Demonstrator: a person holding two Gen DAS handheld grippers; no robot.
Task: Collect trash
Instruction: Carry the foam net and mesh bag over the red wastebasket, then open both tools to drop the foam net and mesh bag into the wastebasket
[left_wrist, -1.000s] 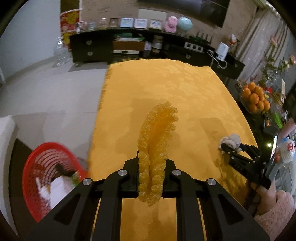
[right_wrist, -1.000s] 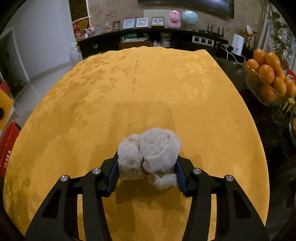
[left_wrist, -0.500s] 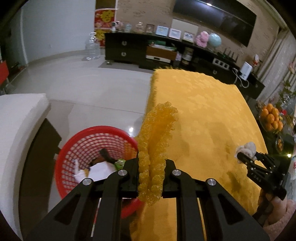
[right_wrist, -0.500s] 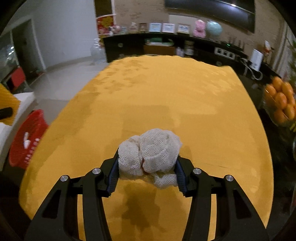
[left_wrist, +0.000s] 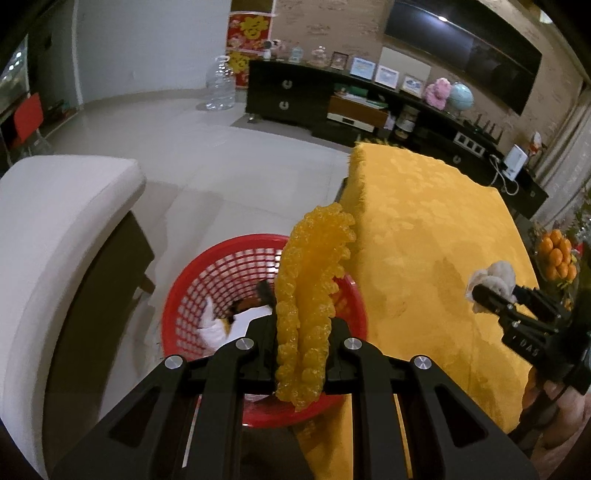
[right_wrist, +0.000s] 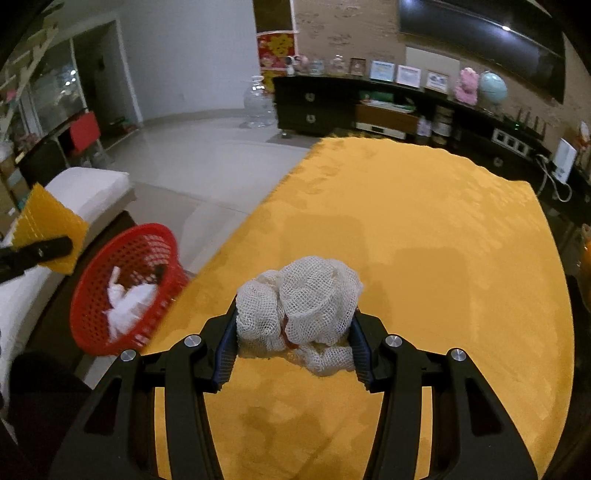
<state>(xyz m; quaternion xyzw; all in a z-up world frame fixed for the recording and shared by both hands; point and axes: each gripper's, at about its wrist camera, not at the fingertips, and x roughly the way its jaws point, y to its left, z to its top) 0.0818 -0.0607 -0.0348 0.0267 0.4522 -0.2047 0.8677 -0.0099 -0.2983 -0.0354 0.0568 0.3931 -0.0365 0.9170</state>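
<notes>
My left gripper is shut on a yellow foam fruit net, folded and upright, held above the red basket on the floor left of the table. The basket holds white paper and dark scraps. My right gripper is shut on a wad of white mesh cloth, held above the yellow tablecloth. The right gripper with its wad also shows in the left wrist view. The basket and the net show at the left of the right wrist view.
A white cushioned seat stands left of the basket. A bowl of oranges sits right of the table. A dark sideboard with frames and a globe lines the far wall. A water jug stands on the floor.
My left gripper has swung left from over the table to above the red basket, still holding the net. My right gripper has turned left with the wad, so the basket now shows.
</notes>
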